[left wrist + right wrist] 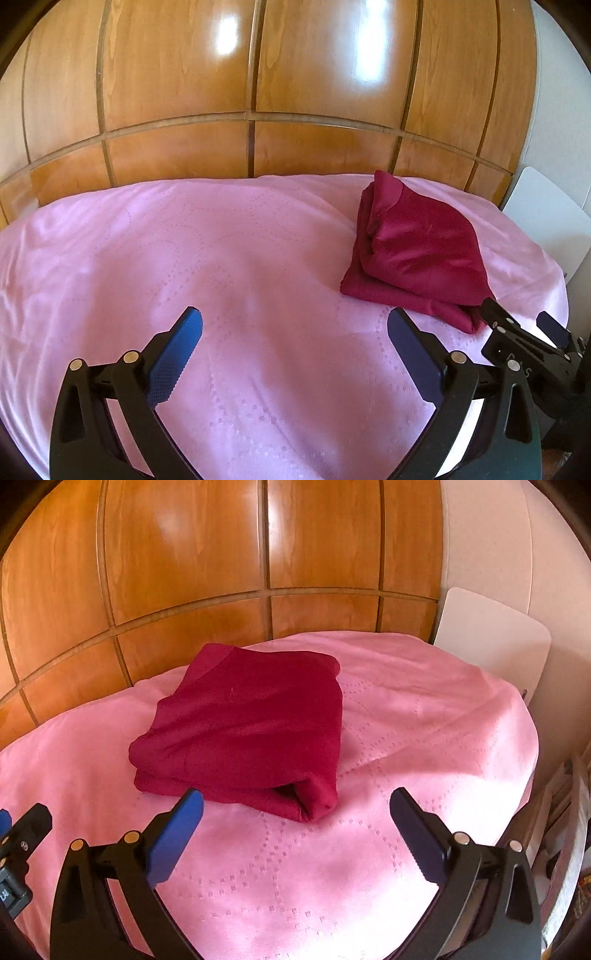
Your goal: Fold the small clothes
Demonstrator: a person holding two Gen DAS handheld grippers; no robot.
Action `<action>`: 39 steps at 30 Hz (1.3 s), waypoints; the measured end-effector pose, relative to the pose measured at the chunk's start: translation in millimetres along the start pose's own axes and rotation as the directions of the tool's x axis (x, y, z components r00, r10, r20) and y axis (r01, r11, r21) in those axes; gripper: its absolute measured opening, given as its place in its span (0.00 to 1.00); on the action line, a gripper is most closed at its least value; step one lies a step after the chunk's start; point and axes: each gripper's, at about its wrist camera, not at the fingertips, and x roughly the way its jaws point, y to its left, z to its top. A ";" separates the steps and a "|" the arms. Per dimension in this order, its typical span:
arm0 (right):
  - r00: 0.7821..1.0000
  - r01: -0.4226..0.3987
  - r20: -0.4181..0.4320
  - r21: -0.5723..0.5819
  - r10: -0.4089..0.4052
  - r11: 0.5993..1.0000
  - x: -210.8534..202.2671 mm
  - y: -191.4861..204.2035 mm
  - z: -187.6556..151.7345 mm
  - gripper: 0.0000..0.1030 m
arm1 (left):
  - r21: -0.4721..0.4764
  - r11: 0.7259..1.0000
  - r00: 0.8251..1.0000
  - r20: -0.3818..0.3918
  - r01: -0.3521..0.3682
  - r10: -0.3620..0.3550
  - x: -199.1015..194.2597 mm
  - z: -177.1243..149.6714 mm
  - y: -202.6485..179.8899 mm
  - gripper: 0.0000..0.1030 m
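A dark red garment [247, 731] lies folded into a thick, neat packet on the pink bedspread [332, 867]. In the left wrist view the garment [413, 254] lies at the right, ahead of my right gripper. My right gripper [295, 805] is open and empty, its blue fingertips just short of the packet's near edge. My left gripper [295, 325] is open and empty over bare bedspread [184, 258], to the left of the garment. The right gripper [521, 325] also shows at the right edge of the left wrist view.
A glossy wooden panelled wardrobe [221, 572] rises just behind the bed. A white chair back [487, 635] stands at the bed's far right corner, beside a white wall. Cluttered items [569, 812] sit at the right edge.
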 end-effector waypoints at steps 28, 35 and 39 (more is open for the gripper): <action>0.998 -0.024 0.052 -0.028 0.026 0.999 -5.2 4.2 3.7 0.98 | 0.022 0.991 0.987 0.092 -0.135 0.132 -8.1 -1.7 1.6 0.96; 0.998 -0.032 0.050 -0.029 0.033 0.999 -5.3 4.5 3.5 0.98 | 0.027 0.990 0.984 0.109 -0.142 0.138 -11.4 -1.9 -0.5 0.96; 0.998 -0.032 0.057 -0.026 0.033 0.999 -6.3 4.7 3.7 0.98 | 0.036 0.989 0.984 0.118 -0.141 0.136 -13.6 -1.6 -1.1 0.96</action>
